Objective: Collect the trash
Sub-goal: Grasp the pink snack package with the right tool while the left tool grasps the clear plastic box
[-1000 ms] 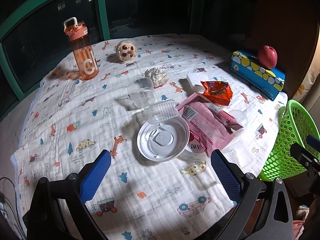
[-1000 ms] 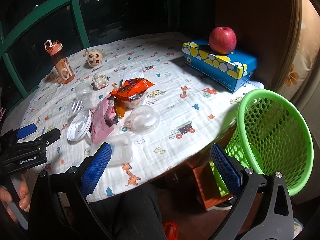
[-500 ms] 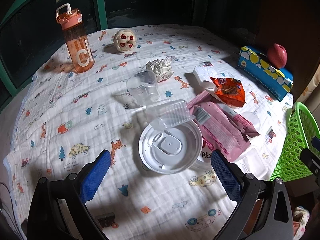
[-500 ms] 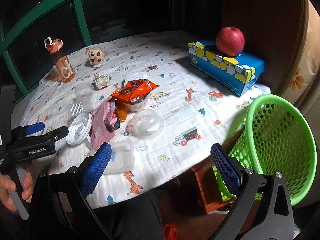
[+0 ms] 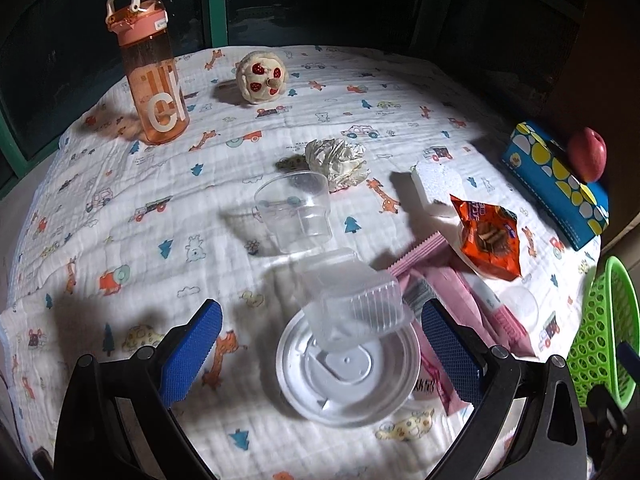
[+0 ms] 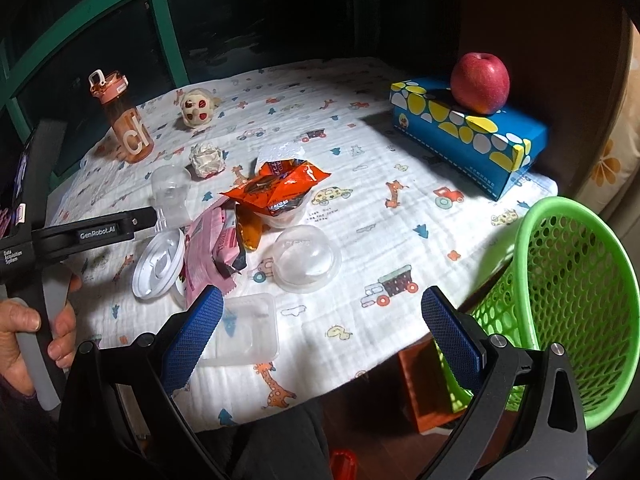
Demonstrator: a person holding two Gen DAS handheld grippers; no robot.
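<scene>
On the near part of the table, in the left wrist view, my left gripper (image 5: pixel 318 350) hangs spread wide with nothing between its 2 blue pads. Framed between them lie a white round lid (image 5: pixel 348 372) and, tipped over its far edge, a clear ribbed container (image 5: pixel 356 304). Just right of those sits a pink wrapper (image 5: pixel 452 304), with an orange snack bag (image 5: pixel 490 240) farther right. Beyond are a clear cup (image 5: pixel 296 212) and a crumpled paper ball (image 5: pixel 336 160). The orange water bottle (image 5: pixel 150 68) stands far left; I judge it is no trash. The green basket (image 5: pixel 600 332) shows at the right edge, off the table.

In the right wrist view, my right gripper (image 6: pixel 320 338) is also fully spread and empty, near the table's front edge. A clear shallow tray (image 6: pixel 244 330) lies just by its left pad, and a clear dome lid (image 6: pixel 306 258) a little farther in. The basket gapes to the right, below the table's edge, well apart from the litter. An apple (image 6: pixel 480 76) rests on a blue tissue box (image 6: pixel 468 132) at far right.

I judge this is the approach to a first pick. Next I would lower the left claw over the ribbed container or lid, close gently since thin plastic can slip or buckle, then carry it right to the basket.
</scene>
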